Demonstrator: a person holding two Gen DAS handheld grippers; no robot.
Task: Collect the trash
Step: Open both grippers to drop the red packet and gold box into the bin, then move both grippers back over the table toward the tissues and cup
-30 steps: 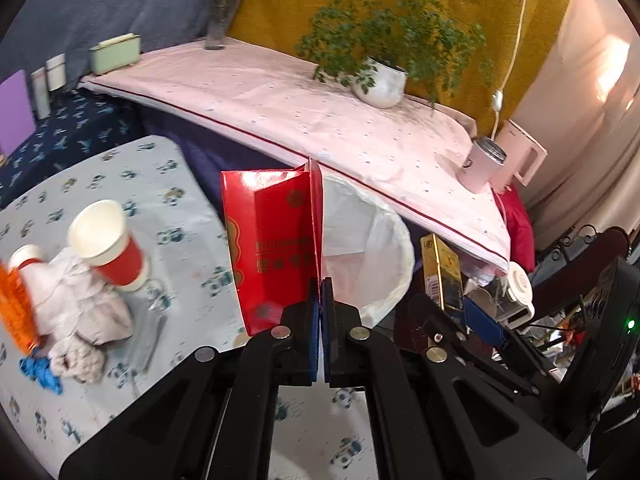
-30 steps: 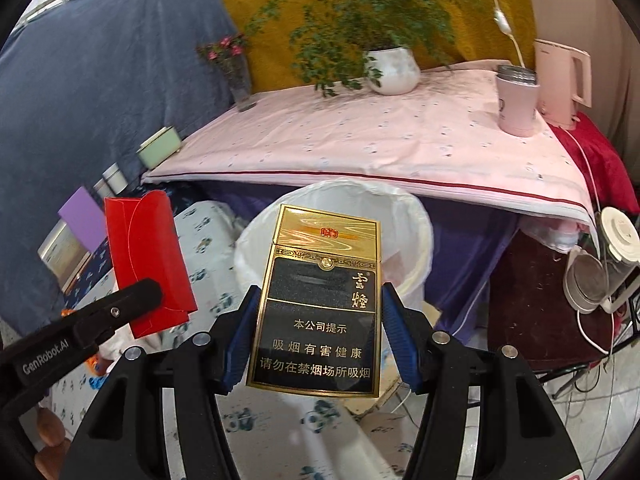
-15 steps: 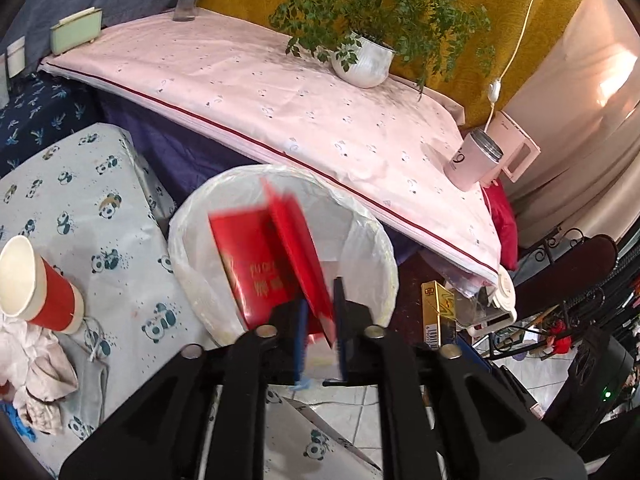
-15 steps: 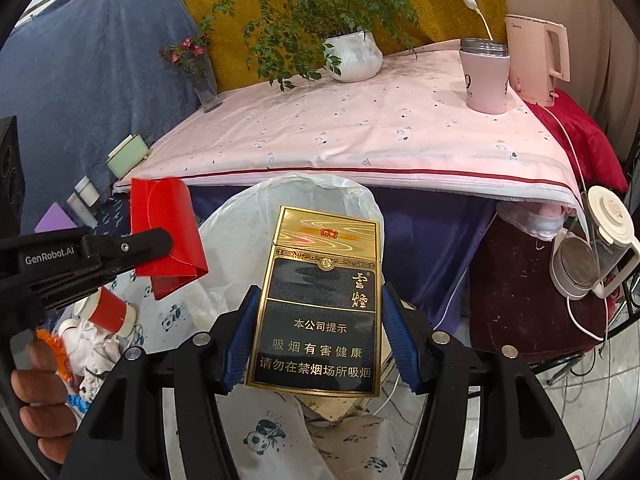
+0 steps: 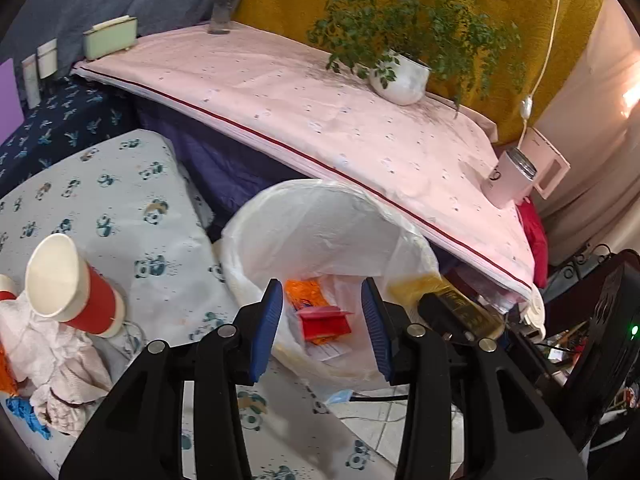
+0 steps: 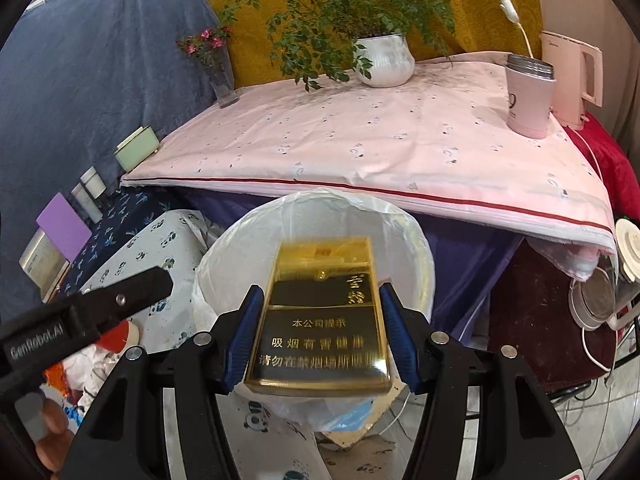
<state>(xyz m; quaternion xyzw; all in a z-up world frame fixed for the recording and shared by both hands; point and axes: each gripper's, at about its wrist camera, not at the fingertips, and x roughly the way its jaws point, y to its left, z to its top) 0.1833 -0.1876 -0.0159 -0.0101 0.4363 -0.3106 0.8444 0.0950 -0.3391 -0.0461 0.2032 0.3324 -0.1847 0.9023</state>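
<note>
Hanging over the lined trash bin [image 5: 320, 216] with both tongs.
Left gripper [image 5: 322, 322] is spread wide, nothing in it; red envelope [image 5: 325, 320] lies inside the bin. Right gripper [image 6: 322, 334] brackets the gold cigarette box [image 6: 322, 320] at 6 o'clock, blurry, maybe slipping loose.

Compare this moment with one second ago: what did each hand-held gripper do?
The left hand-held gripper swung over the lined trash bin, opened, and dropped the red envelope inside. The right hand-held gripper moved over the bin; its cigarette pack looks blurred, seemingly slipping free. The paper cup stayed put.
</note>
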